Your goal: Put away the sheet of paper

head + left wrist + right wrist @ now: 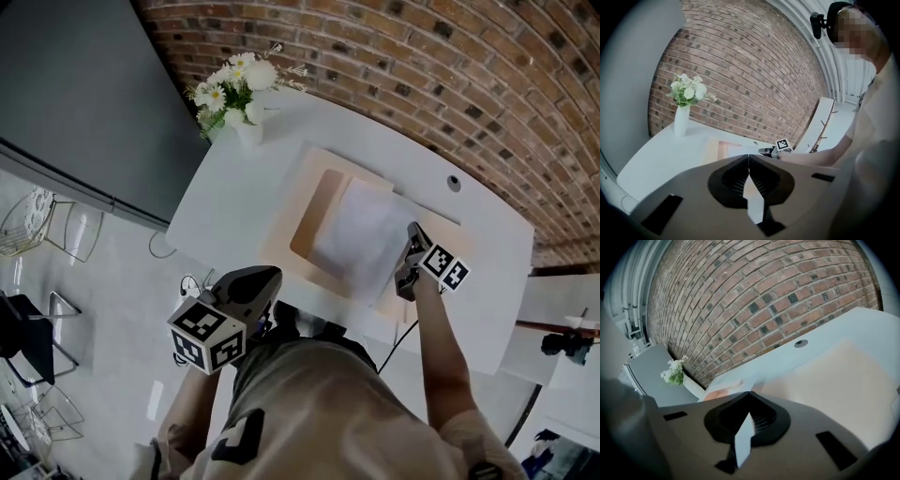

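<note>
While the right tool [749, 393] pinches the right edge of the sheet of paper [361, 234], the white sheet lies across an open tan folder [319, 211] at the middle of the white tabletop [239, 202]. The left tool [748, 155], jaws pressed together on nothing, hangs off the tabletop's near edge, well apart from a vase of flowers [244, 103] at the far left corner.

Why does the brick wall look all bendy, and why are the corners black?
Wide-angle lenses: in the left gripper view and right gripper view the brick wall bulges like a ball inside dark corners; in the head view its rows only curve gently.
</note>
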